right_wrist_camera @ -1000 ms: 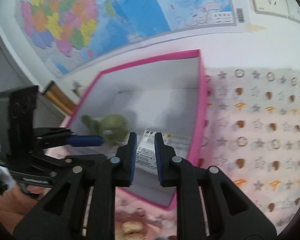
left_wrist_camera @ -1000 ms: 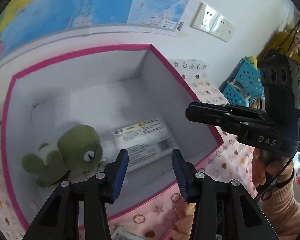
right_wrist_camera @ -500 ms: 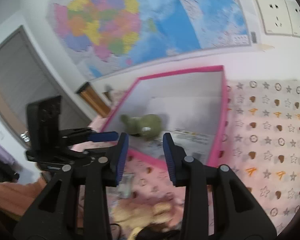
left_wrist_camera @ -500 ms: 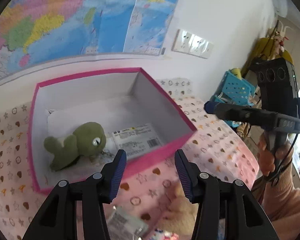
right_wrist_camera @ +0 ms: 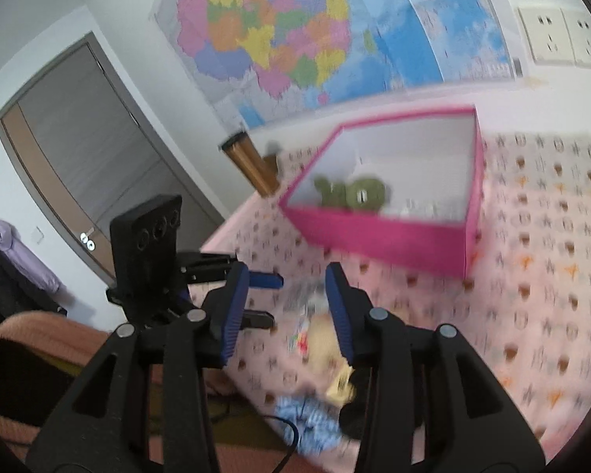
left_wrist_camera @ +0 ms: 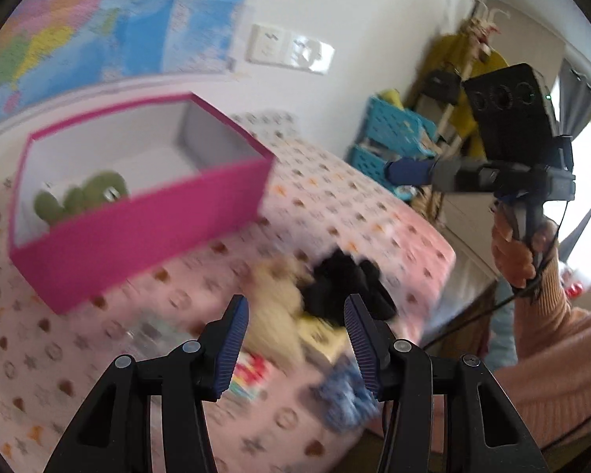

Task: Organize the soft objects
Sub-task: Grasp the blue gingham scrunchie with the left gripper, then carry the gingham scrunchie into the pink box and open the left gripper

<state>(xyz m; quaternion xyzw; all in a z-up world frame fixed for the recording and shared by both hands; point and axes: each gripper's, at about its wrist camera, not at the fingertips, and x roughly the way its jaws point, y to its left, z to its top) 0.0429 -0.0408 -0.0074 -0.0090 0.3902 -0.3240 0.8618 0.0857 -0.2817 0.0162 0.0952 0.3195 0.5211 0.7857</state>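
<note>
A pink box [left_wrist_camera: 138, 228] stands on the star-patterned pink cloth, with a green plush toy [left_wrist_camera: 94, 193] inside it. My left gripper [left_wrist_camera: 295, 311] hangs open and empty above a blurred heap near the table's front edge: a beige plush [left_wrist_camera: 275, 299], a black soft thing [left_wrist_camera: 342, 280] and a blue-white cloth [left_wrist_camera: 346, 394]. In the right wrist view my right gripper [right_wrist_camera: 287, 276] is opening, with nothing between its jaws. It is well short of the pink box [right_wrist_camera: 394, 240] and the green plush toy [right_wrist_camera: 358, 197], above the beige plush [right_wrist_camera: 323, 339].
Blue baskets [left_wrist_camera: 390, 134] stand past the table's right end. A brown cylinder [right_wrist_camera: 252, 165] stands left of the box and a grey door [right_wrist_camera: 78, 157] is beyond it. A map and sockets hang on the wall. A colourful packet [left_wrist_camera: 252, 374] lies in the heap.
Both grippers have pulled back from over the box towards the table's front edge, so the heap of soft things has come into view. The right jaws went from nearly shut to wide apart.
</note>
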